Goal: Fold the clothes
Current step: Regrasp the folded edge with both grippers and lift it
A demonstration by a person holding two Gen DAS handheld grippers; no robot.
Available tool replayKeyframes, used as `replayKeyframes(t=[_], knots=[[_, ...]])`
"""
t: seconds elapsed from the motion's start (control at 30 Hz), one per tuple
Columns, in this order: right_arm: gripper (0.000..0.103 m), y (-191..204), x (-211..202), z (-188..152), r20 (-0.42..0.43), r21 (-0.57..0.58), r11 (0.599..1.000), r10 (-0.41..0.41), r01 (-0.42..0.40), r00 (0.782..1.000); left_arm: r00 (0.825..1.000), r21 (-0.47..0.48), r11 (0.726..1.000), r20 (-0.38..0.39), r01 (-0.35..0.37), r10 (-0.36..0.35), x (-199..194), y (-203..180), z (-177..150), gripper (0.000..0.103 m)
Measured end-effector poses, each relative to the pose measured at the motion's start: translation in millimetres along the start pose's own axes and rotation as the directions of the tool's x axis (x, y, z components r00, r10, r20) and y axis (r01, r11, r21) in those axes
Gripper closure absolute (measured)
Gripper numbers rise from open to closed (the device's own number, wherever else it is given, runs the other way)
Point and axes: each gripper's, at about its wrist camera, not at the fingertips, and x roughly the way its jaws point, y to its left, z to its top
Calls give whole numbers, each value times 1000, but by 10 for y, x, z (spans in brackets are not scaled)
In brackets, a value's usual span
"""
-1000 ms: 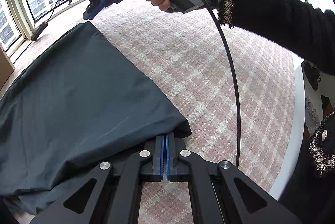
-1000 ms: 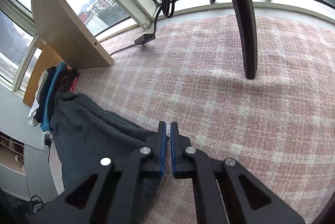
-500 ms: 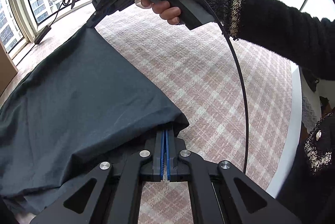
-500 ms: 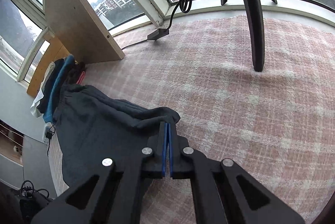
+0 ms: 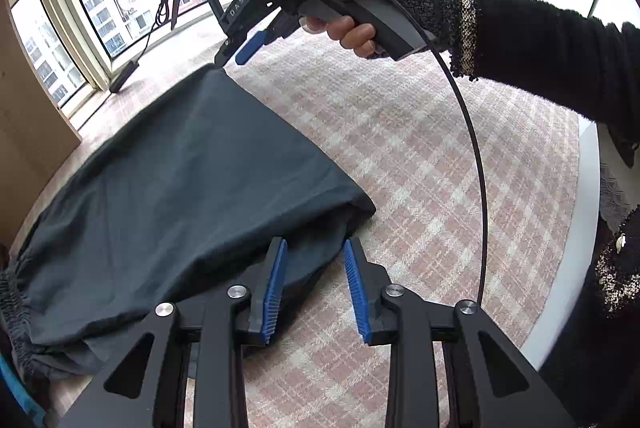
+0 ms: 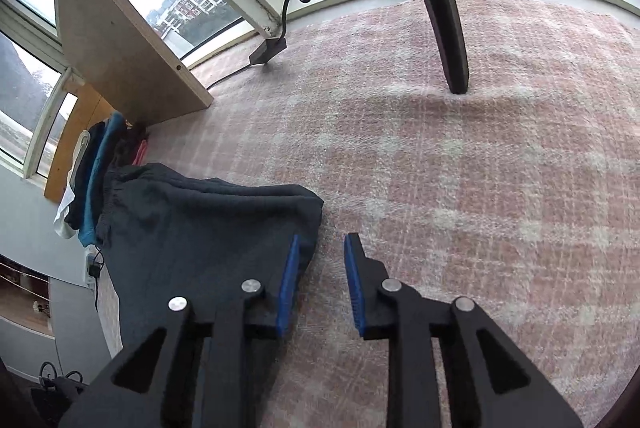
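Now the dark shorts (image 5: 192,164) have been let go by the left gripper (image 5: 314,284) and right gripper (image 6: 320,280), whose empty jaws are opening, so this fold looks laid down.

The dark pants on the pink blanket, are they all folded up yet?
Not quite. The dark pants already lie doubled over on the checked blanket, so one fold looks done. Right now the left gripper and right gripper are both opening, letting the corners go. The bundle looks long, so probably another fold, then onto the clothes pile.
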Motion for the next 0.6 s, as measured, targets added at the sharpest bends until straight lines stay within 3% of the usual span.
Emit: replayKeyframes(t=[0.07, 0.1, 0.2, 0.3, 0.33, 0.37, 0.43, 0.47, 0.6], knots=[[64, -1, -14, -28, 1, 6, 1000, 15, -15, 1000, 998, 54, 997, 37, -57, 55, 55, -125, 112, 42], [64, 14, 11, -34, -5, 0, 1000, 11, -11, 1000, 997, 82, 994, 40, -68, 65, 135, -188, 166, 39], [64, 110, 83, -45, -9, -40, 999, 2, -2, 1000, 997, 144, 987, -12, -70, 73, 477, -326, 238, 39], [64, 207, 130, -70, -11, -89, 996, 1, -2, 1000, 997, 138, 989, -45, -57, 64, 676, -299, 225, 43], [64, 227, 137, -89, -3, -102, 995, 2, -2, 1000, 997, 132, 990, -54, -51, 59, 732, -284, 218, 60], [64, 245, 145, -109, 4, -114, 993, 5, -4, 1000, 997, 105, 994, -74, -25, 33, 773, -234, 217, 87], [73, 266, 188, -125, 11, -116, 993, 6, -5, 1000, 998, 34, 999, -67, 17, -15, 773, -105, 219, 97], [95, 275, 234, -131, -2, -110, 994, 11, -11, 1000, 998, 10, 1000, -63, 26, -26, 767, -50, 218, 97], [99, 311, 223, -138, 29, -19, 998, 63, -62, 998, 996, -107, 990, 3, 91, -91, 561, 167, 231, 98]])
